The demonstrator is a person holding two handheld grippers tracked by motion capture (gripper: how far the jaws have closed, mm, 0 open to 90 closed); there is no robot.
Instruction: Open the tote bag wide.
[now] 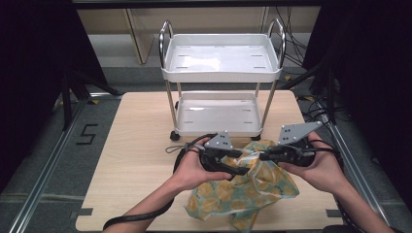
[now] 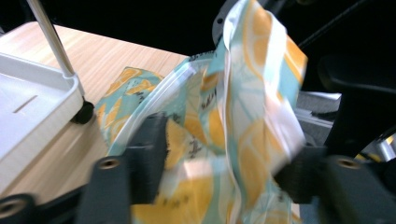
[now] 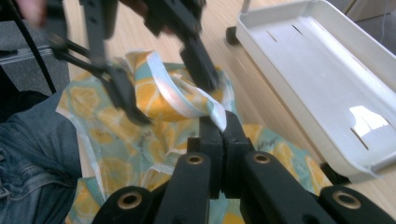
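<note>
A crumpled lemon-print bag [image 1: 248, 187] lies before the cart [image 1: 221, 68]; the right hand-held gripper [image 3: 223, 122] pinches its white rim, and the left hand-held gripper [image 2: 224, 163] stands part-open around the fabric.

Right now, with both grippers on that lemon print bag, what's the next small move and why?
Probably close the left gripper on the bag's rim. The right gripper is already pinched shut on the white edge of the lemon print bag, while the left jaws stand apart with fabric loose between them, so the mouth can't yet be pulled open.

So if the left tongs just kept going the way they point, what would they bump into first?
Most likely the lemon-print bag: it already hangs between the left tongs' jaws, right in their line. Beyond it sit the right tongs, though the depth is hard to judge.
</note>
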